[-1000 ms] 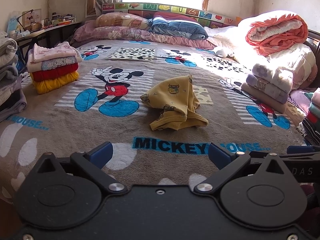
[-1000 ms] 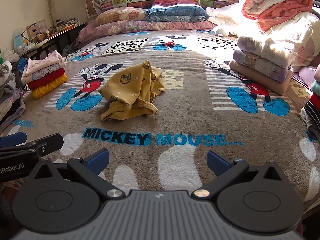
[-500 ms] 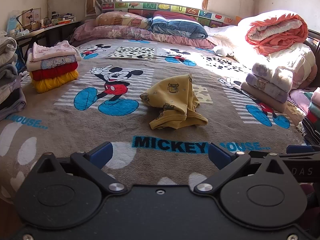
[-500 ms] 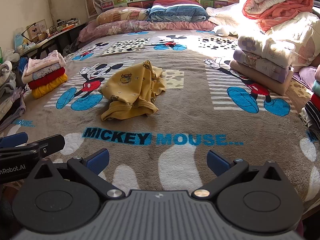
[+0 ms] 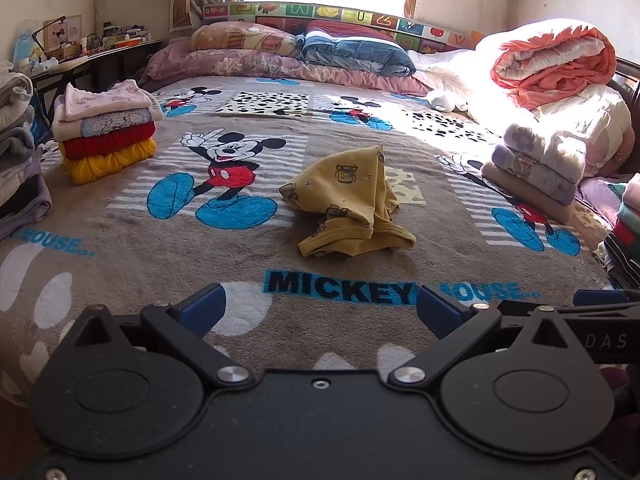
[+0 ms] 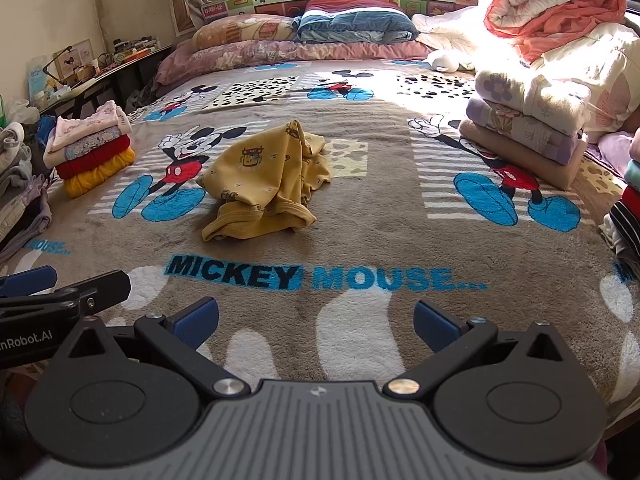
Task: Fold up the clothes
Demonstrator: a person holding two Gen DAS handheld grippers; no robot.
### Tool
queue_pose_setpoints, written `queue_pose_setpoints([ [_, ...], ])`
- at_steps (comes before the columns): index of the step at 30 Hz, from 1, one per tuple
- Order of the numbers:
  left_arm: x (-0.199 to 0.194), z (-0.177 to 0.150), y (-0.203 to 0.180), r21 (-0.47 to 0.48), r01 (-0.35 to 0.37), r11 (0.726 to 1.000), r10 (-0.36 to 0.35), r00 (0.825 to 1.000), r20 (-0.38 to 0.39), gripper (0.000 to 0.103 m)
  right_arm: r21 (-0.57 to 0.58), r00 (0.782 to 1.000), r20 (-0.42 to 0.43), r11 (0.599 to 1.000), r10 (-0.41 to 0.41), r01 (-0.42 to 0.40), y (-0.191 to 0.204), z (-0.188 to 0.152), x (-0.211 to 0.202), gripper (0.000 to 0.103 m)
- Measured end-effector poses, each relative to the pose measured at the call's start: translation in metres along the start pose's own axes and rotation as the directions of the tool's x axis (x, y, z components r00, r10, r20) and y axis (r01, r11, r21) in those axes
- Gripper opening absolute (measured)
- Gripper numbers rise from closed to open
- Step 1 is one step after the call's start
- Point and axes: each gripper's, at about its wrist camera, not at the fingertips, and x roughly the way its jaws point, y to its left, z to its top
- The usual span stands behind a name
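**A:** What do we see on the bed (image 5: 168,280)?

**B:** We see a yellow garment (image 5: 352,204) lying in a crumpled heap on the Mickey Mouse blanket (image 6: 380,236), about midway between the bed's left and right edges. It sits just past the big "MICKEY MOUSE" words, so it is closer to the foot edge than to the pillows (image 5: 248,38) at the head edge.

**A:** Are we holding it?

**B:** No. Our left gripper (image 5: 318,310) hangs over the foot edge with its blue fingers (image 5: 202,308) wide apart and nothing between them. Our right gripper (image 6: 316,320) is just the same, fingers (image 6: 436,326) spread apart and empty. The two sit side by side (we can see a bit of each one in the other's camera). Both are apart from the garment, not touching it.

**A:** What else is on the bed?

**B:** By the left edge we see a neat stack of folded clothes (image 5: 106,132), with yellow at the bottom, red above it, and pale ones on top. Along the right edge we see folded blankets (image 6: 528,128) piled up, and a rolled orange quilt (image 5: 556,60) on a heap behind them. At the near right corner we can spot the edge of another pile of clothes (image 6: 628,208), partly cut off.
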Motion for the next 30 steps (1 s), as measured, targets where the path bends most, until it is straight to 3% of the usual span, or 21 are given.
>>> queue_pose_setpoints([
  [30,0.0060,-0.0008,-0.0011,-0.001,0.004,1.000,-0.004,1.000,0.004,0.103,0.000,1.000,0.008,1.000,0.005,-0.005,-0.0030,-0.0012,0.0016,0.103],
])
